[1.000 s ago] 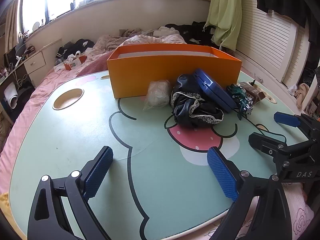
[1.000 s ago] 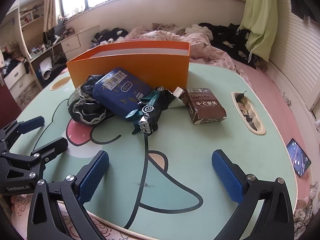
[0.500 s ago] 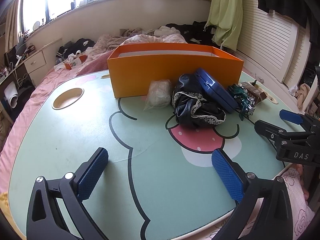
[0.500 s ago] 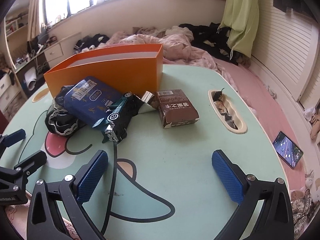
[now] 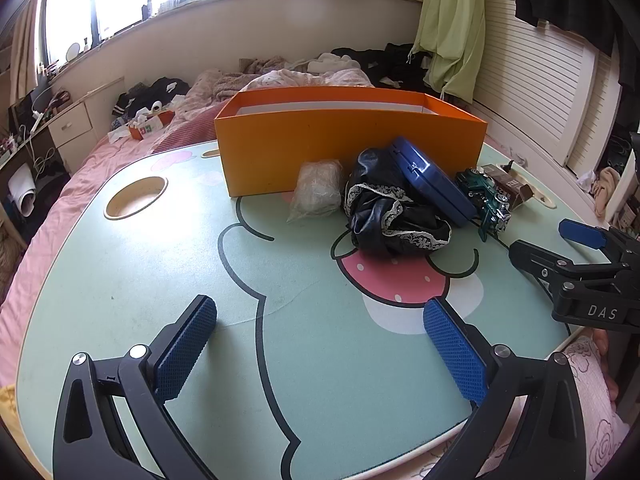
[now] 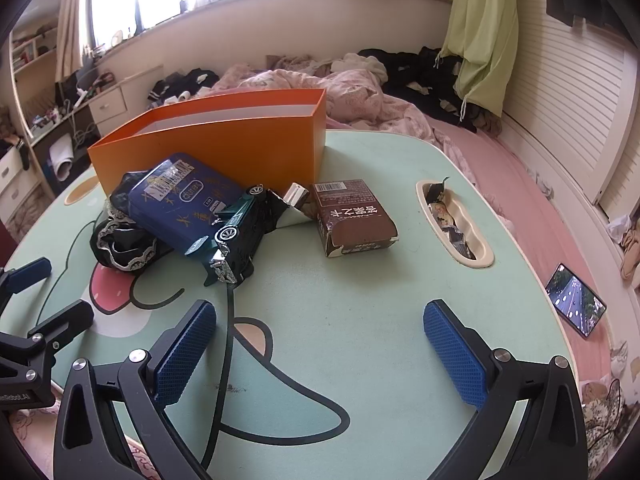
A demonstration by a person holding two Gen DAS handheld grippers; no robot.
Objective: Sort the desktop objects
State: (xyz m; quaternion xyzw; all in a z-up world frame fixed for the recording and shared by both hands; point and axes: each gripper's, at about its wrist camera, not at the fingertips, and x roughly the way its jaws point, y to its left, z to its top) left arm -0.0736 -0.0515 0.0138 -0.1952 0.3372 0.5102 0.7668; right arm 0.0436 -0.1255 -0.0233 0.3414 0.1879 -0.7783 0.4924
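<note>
Both claws, left claw and right claw, released (empty), phone only in right view

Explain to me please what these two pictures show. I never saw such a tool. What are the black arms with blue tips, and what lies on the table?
A person holds a two-finger gripper in each hand; each carries a camera looking along its fingers. One picture comes from the left gripper, the other from the right gripper. The blue tips are its pads. Both stand open and hold nothing.

On the green cartoon table stand an orange box and, before it, a small plastic bag, black lace cloth, a blue tin, a green toy car and a brown carton.
</note>
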